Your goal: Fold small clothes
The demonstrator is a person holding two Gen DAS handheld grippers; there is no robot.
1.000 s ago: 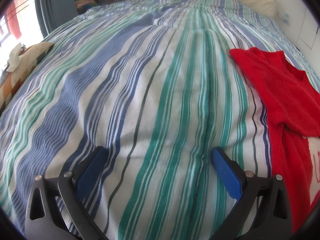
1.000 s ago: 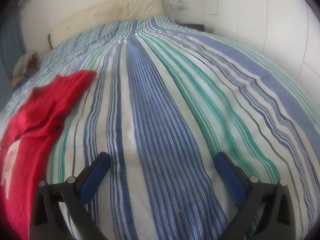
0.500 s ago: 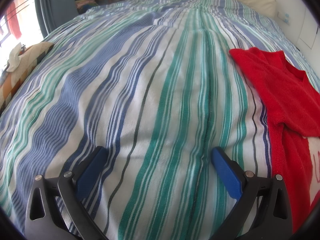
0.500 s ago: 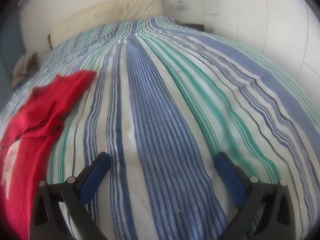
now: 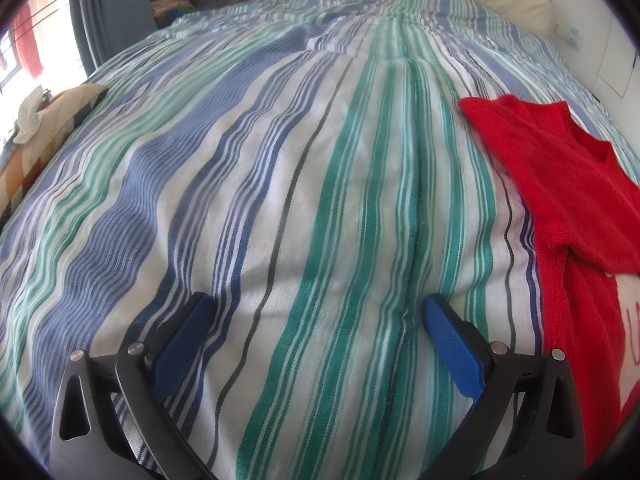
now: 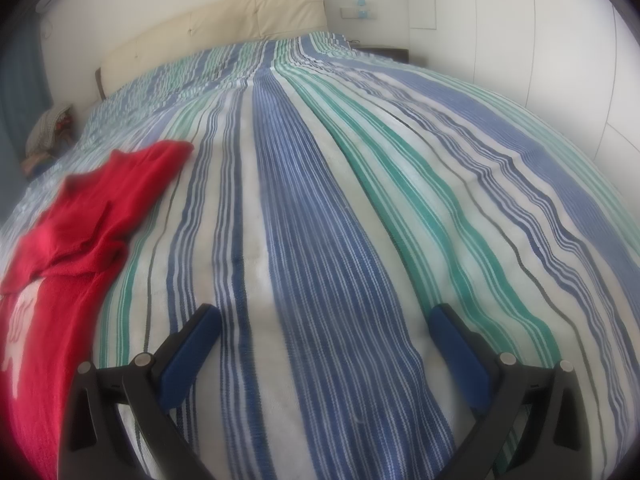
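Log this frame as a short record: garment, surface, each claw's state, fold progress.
garment: red knit sweater, one sleeve lying across its body
surface: striped bedspread
left claw: open, empty, sweater off to its right
right claw: open, empty, sweater off to its left
contact: neither claw touches the sweater
progress: main folds not yet done

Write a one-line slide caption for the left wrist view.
Open left gripper hovers over a blue, green and white striped bedspread, empty, with a red knitted sweater lying to its right.
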